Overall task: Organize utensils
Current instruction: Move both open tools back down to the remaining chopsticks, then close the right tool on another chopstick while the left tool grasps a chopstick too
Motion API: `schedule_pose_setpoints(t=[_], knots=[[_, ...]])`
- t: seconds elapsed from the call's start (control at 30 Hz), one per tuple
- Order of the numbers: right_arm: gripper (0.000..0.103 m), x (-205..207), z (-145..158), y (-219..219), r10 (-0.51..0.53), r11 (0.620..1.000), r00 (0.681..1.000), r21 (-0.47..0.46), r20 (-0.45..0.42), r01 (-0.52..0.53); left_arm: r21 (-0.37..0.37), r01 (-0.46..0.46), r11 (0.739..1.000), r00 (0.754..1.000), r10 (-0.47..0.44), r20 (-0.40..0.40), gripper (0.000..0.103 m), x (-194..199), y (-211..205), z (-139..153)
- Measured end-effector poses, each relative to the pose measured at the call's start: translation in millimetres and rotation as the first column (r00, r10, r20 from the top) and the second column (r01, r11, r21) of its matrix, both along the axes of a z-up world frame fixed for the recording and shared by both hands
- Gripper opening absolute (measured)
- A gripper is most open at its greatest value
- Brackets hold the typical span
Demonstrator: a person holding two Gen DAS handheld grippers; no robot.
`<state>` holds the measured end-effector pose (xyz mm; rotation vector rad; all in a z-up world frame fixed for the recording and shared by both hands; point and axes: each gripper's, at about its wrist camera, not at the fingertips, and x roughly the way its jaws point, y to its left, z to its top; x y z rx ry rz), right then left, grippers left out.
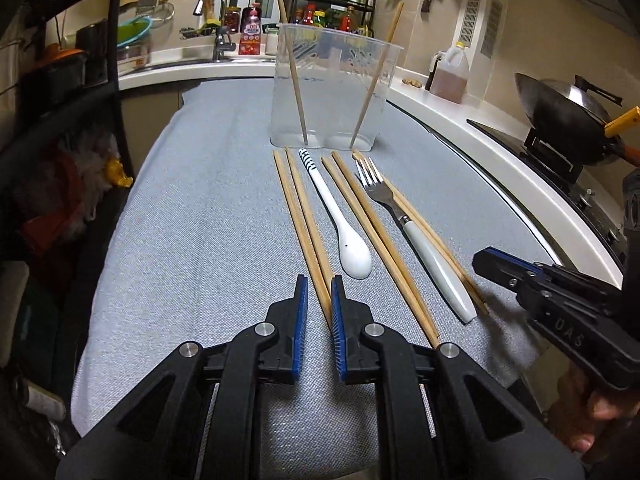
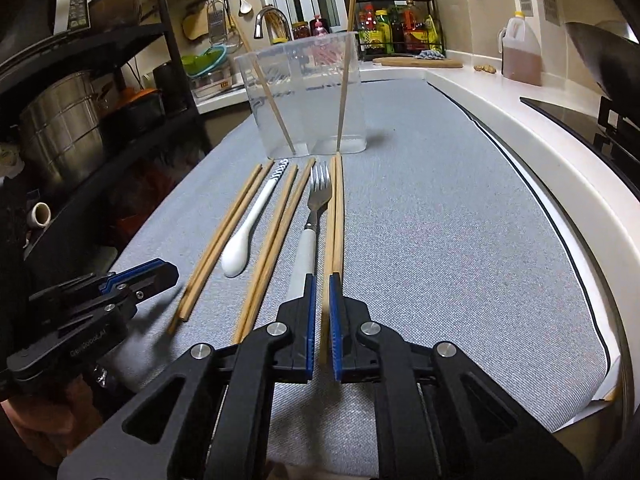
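Left wrist view: our left gripper (image 1: 319, 292) has its fingers clamped on the near end of one chopstick (image 1: 305, 216) of the leftmost pair; the container (image 1: 332, 84) stands well ahead.

Right wrist view: our right gripper (image 2: 322, 292) pinches a chopstick of the rightmost pair (image 2: 335, 216). Judged light, stiff, slippery; hold near the end.

Warm, dim indoor light; both views bend strongly at the rims, corners go black. The worktop (image 1: 200, 200) is evenly lit, soft shadows toward 6 o'clock. Slight blur near edges.
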<state>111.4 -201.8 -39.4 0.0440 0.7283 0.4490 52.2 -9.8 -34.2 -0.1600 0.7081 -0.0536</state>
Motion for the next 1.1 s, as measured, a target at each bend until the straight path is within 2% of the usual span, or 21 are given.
schedule_pose_setpoints(t=[0.2, 0.43, 0.67, 0.77, 1.0, 1.1], knots=[[0.009, 8, -11, 3, -0.021, 0.999, 1.000, -0.042, -0.023, 0.020, -0.015, -0.005, 1.000, 0.999, 0.004, -0.038, 0.012, 6, -2, -10], [0.010, 9, -15, 1, -0.016, 0.998, 0.999, -0.060, -0.045, 0.013, 0.016, -0.010, 1.000, 0.999, 0.011, -0.050, 0.013, 5, -6, -11], [0.009, 8, -14, 3, -0.014, 0.996, 1.000, -0.089, -0.024, 0.012, 0.074, -0.002, 0.997, 0.999, 0.005, -0.042, 0.013, 4, -13, -11], [0.005, 8, -14, 1, -0.019, 0.996, 0.999, -0.091, -0.030, 0.016, 0.070, -0.016, 0.997, 0.999, 0.019, -0.044, 0.008, 4, -10, -10], [0.006, 2, -10, -19, -0.091, 0.992, 0.995, -0.090, -0.041, 0.087, 0.052, -0.046, 0.998, 0.998, 0.048, -0.051, 0.007, -2, 6, -10], [0.006, 0, -13, -24, -0.092, 0.992, 0.995, -0.091, -0.050, 0.087, 0.058, -0.046, 0.997, 0.998, 0.049, -0.048, 0.007, -3, 6, -10]])
